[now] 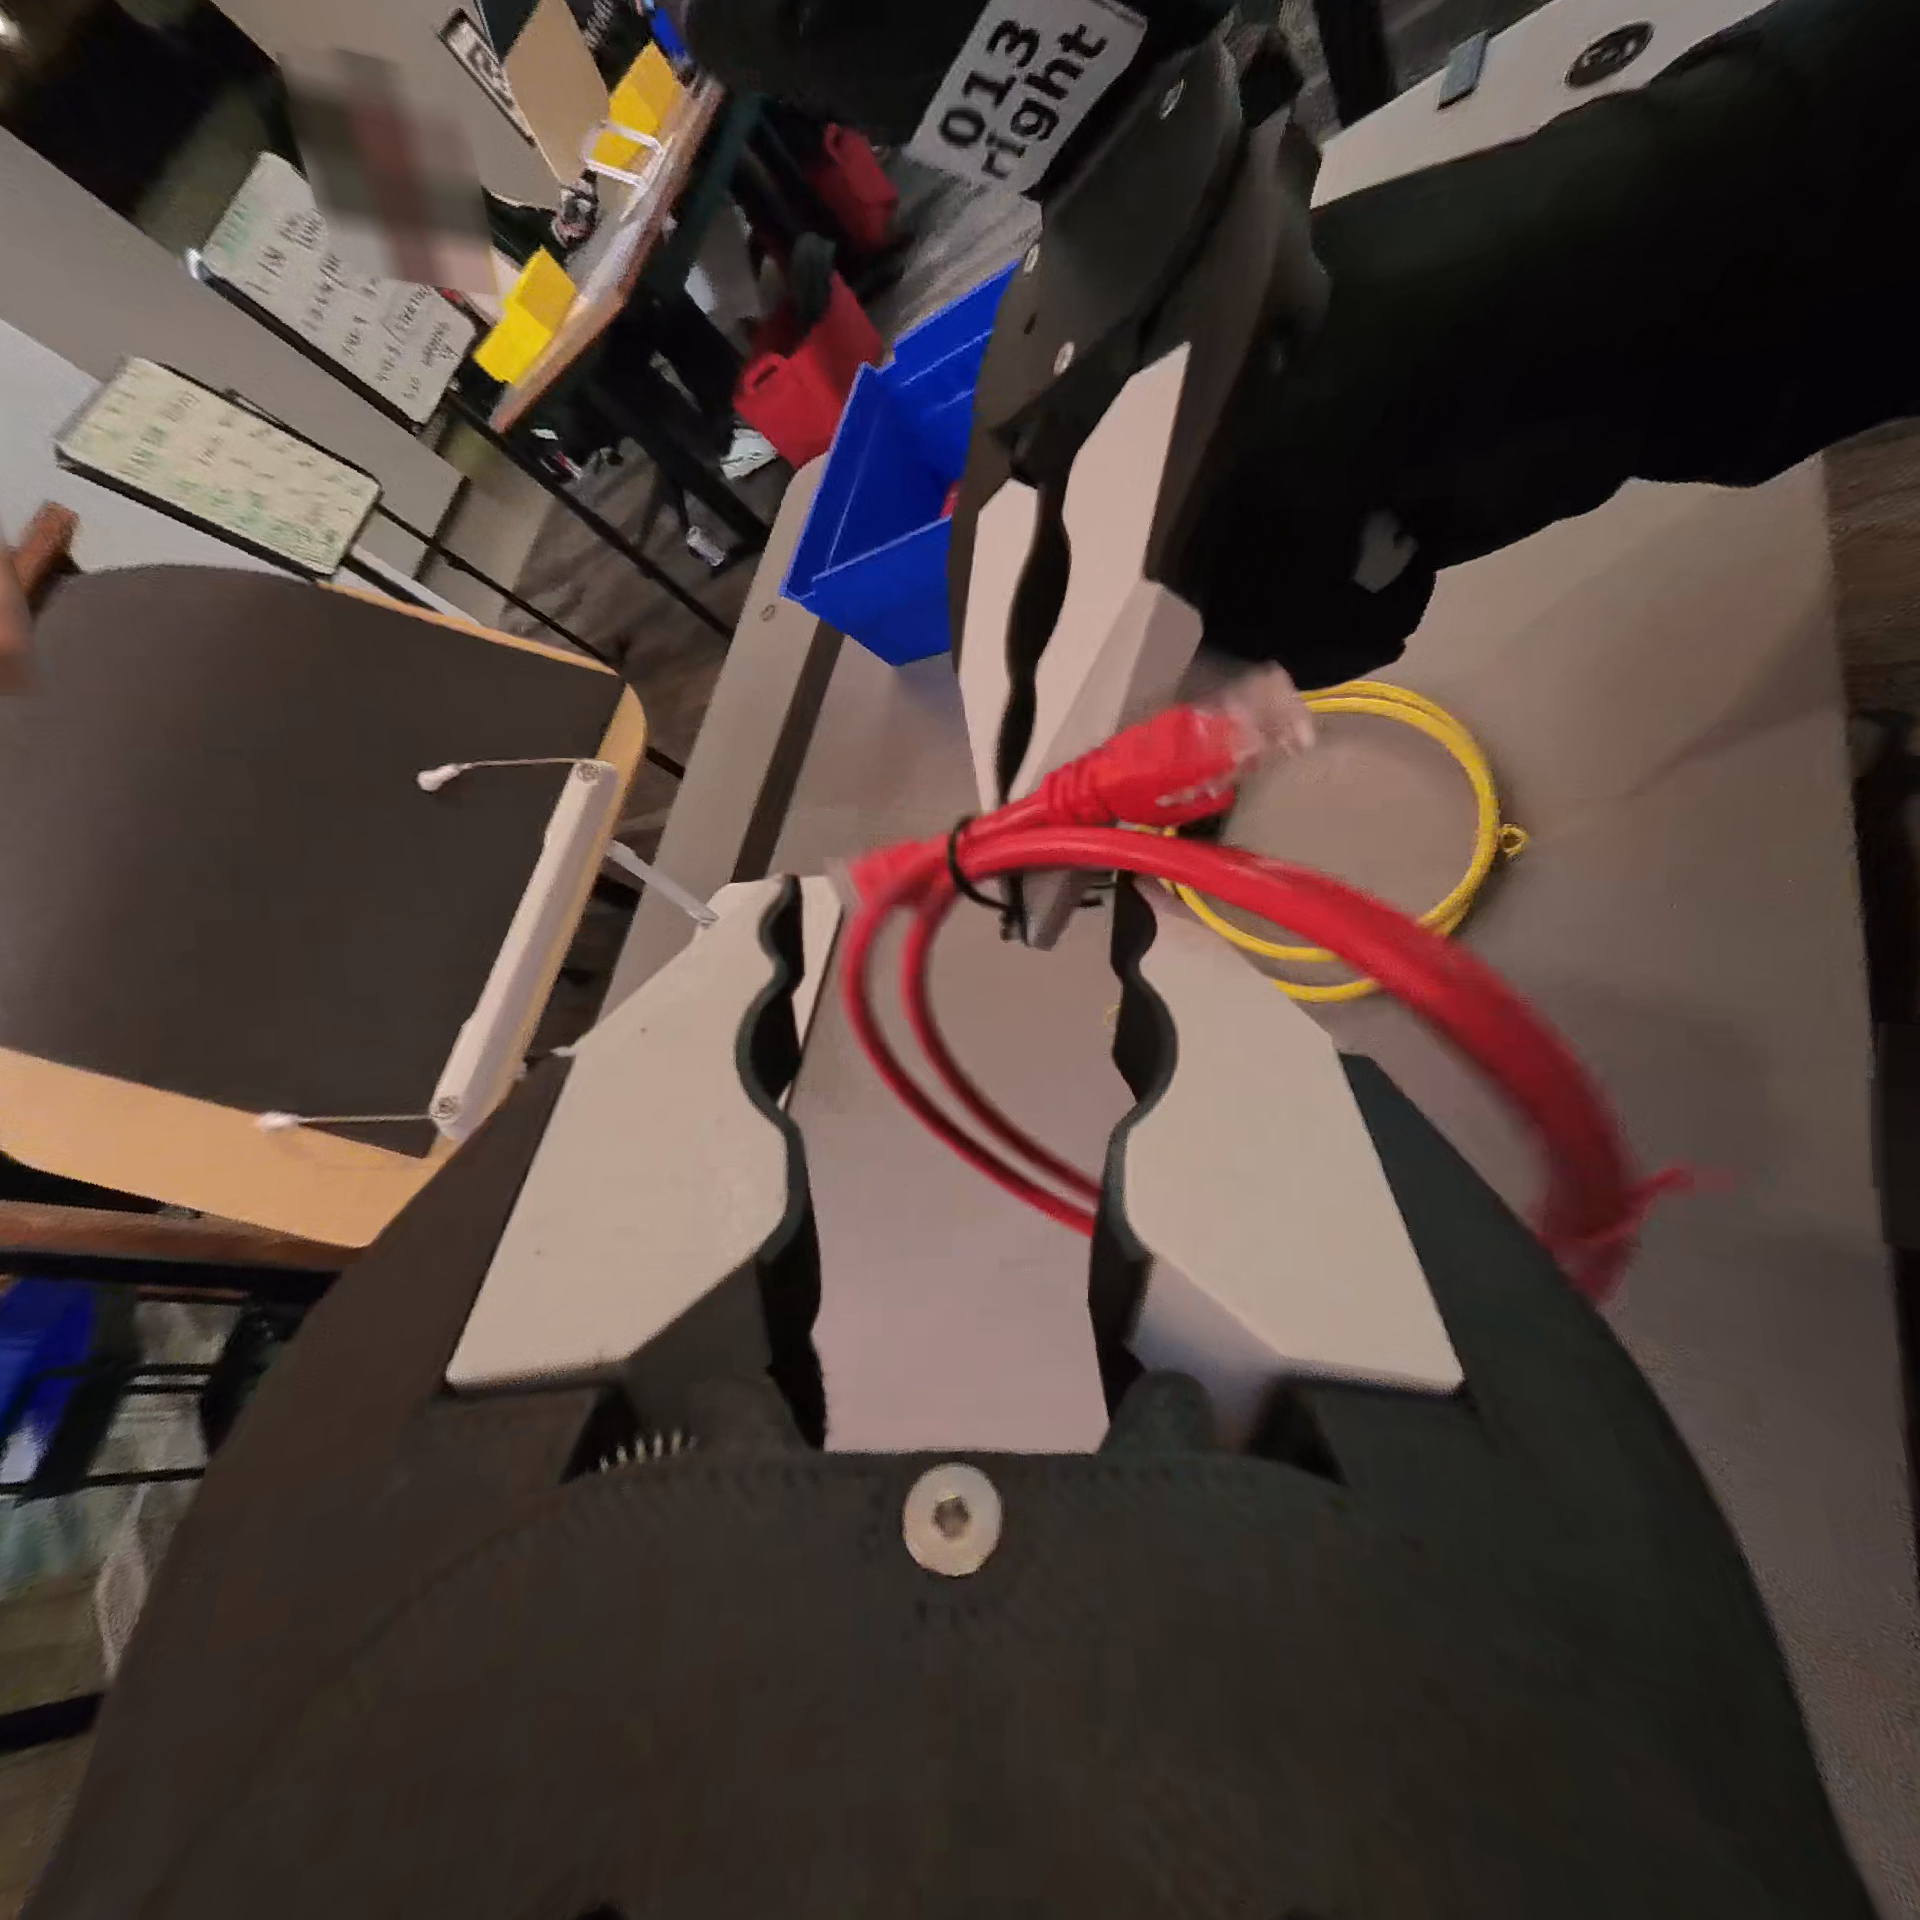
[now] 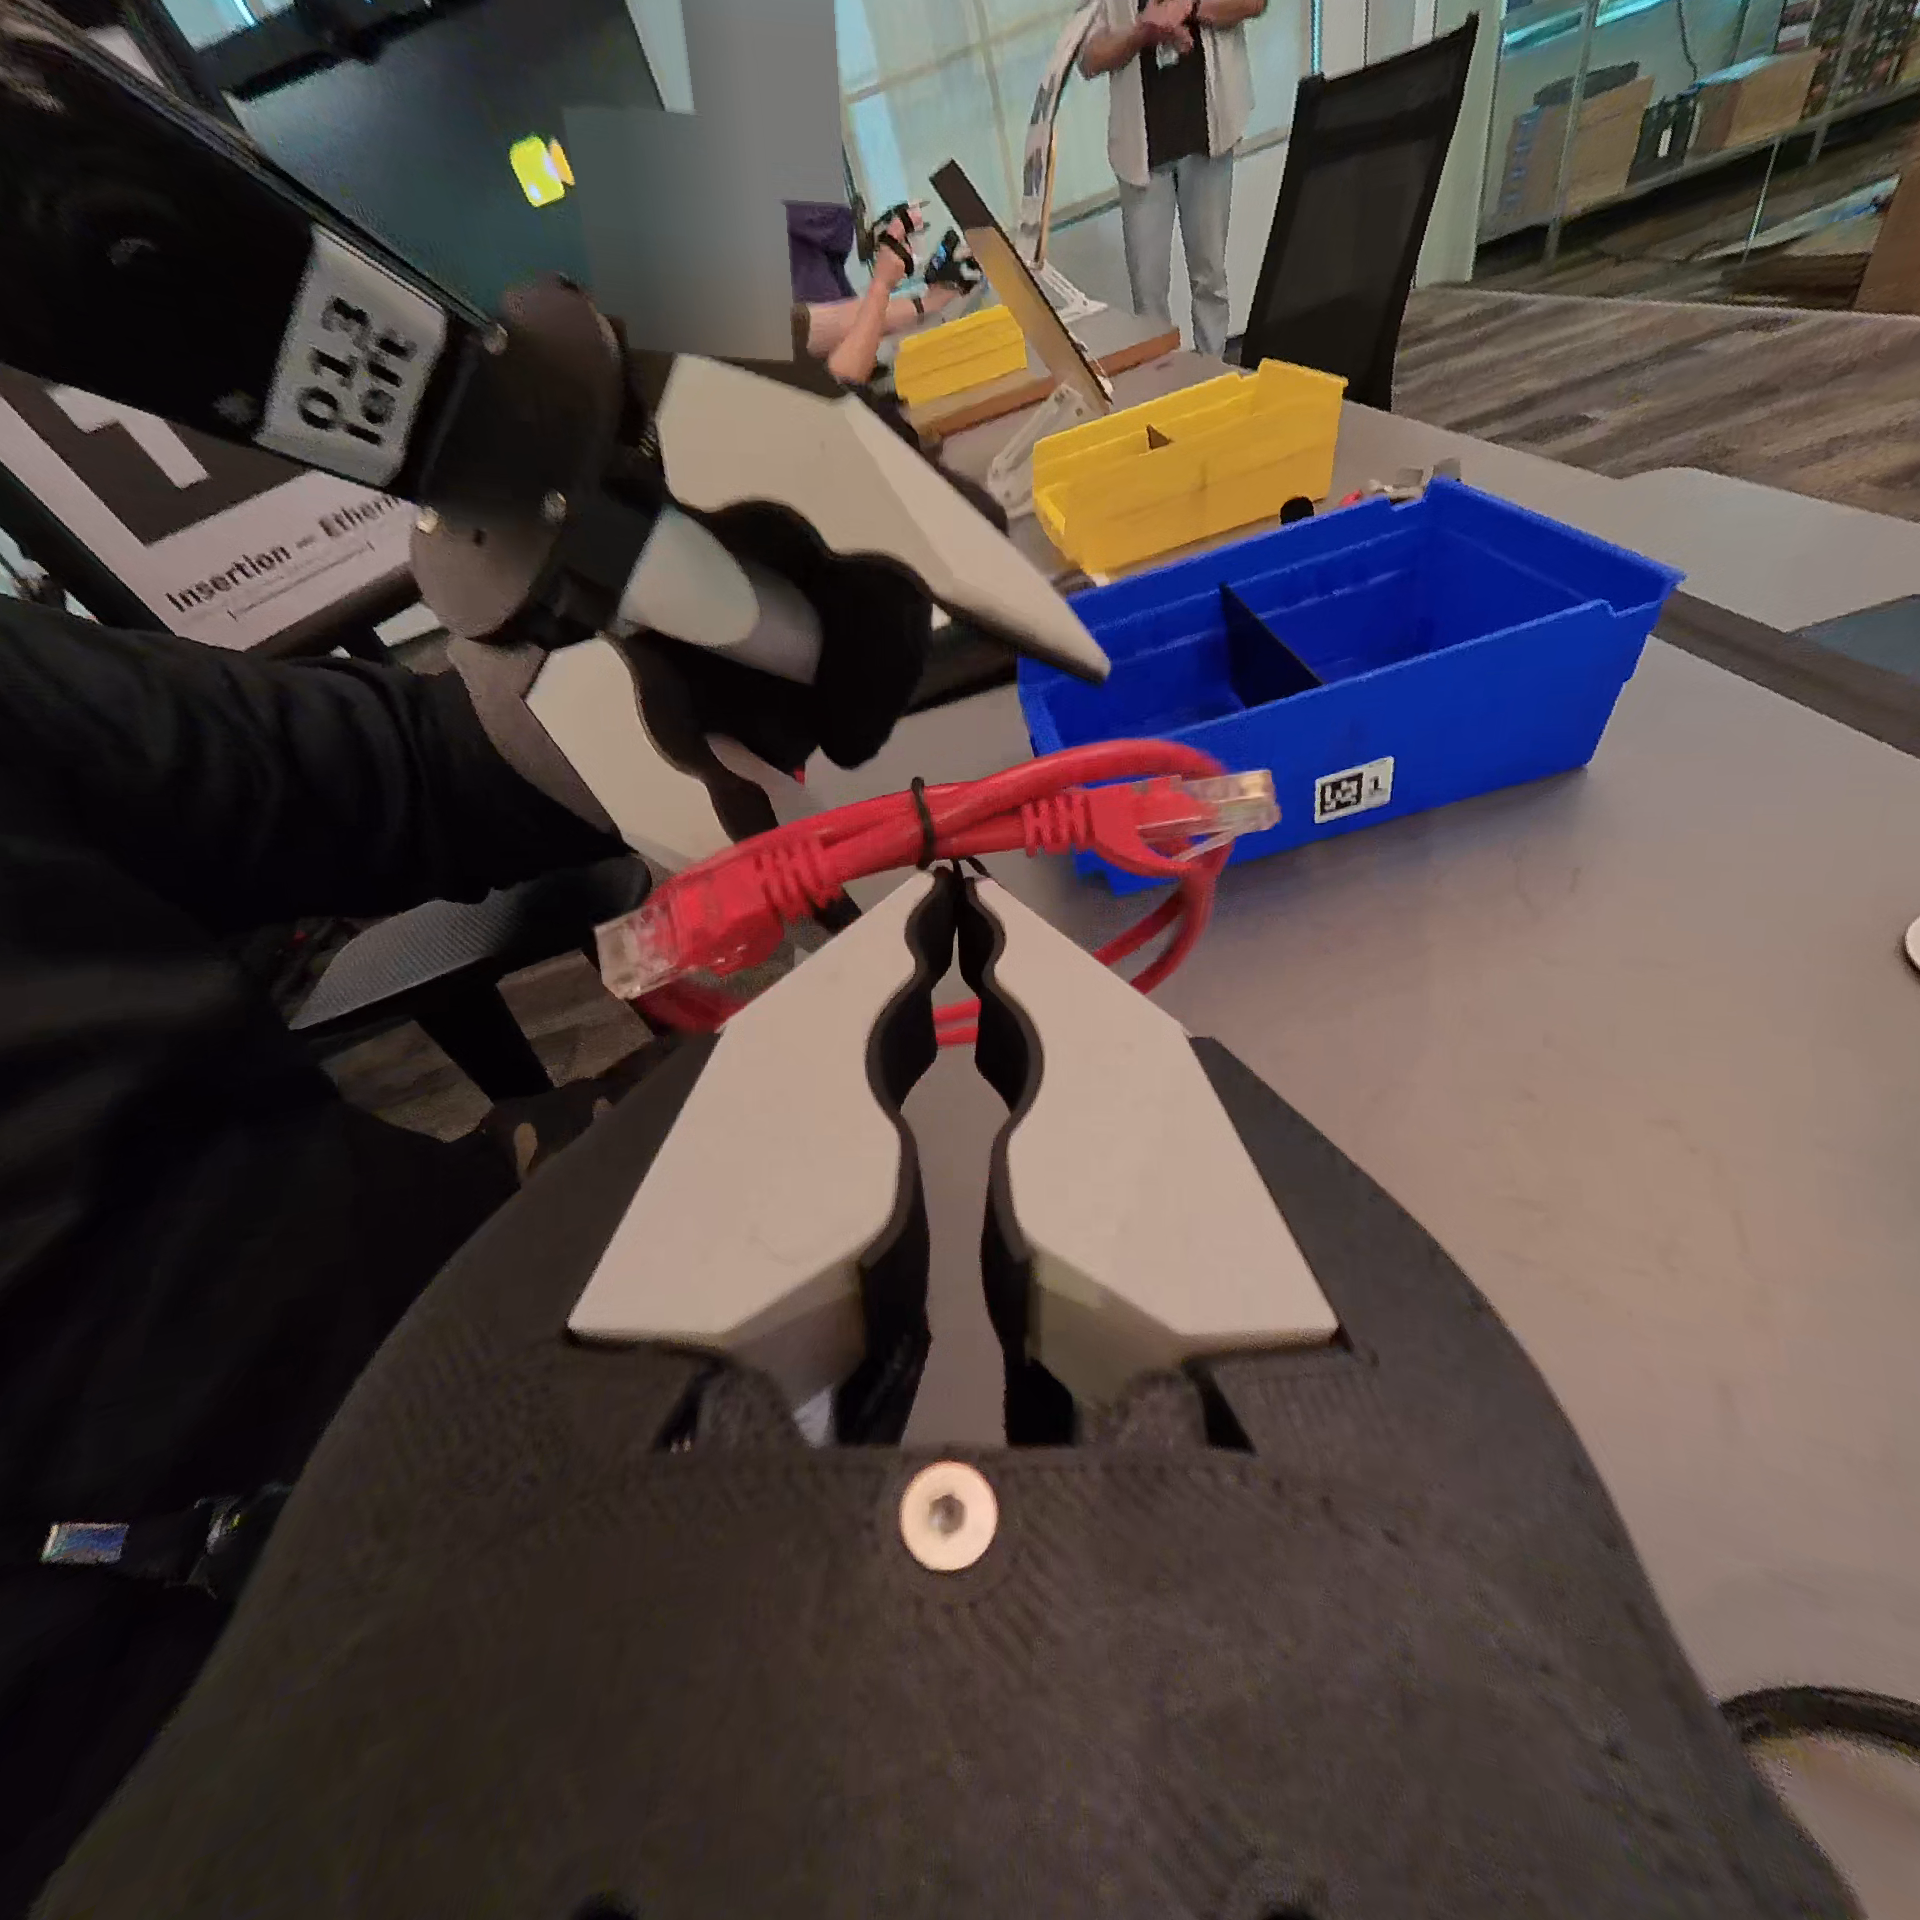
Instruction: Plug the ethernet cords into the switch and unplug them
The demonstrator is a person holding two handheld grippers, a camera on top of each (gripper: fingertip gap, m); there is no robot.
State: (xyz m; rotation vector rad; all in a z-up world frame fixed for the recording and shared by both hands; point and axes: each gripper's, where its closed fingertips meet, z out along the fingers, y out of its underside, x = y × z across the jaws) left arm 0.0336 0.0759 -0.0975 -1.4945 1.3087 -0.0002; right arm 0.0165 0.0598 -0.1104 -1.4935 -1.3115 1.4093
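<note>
Red ethernet cord [image 2: 935, 821]: coiled, held above bench [image 2: 1455, 1039] by its black tie in right tongs [image 2: 954, 883], pinched nearly closed. Left tongs [image 1: 956, 904]: wide, empty. Risk: thin tie slips, coil drops.

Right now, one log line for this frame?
right hand-held gripper: shut on red ethernet cord | left hand-held gripper: open | yellow cord: on table

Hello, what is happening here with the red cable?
A person works with two hand-held grippers. The right gripper is shut on the black tie of the coiled red ethernet cord, holding it above the grey table. The left gripper is open just beside the coil. A yellow cord lies on the table, and a blue bin stands behind. No switch is visible.
</note>
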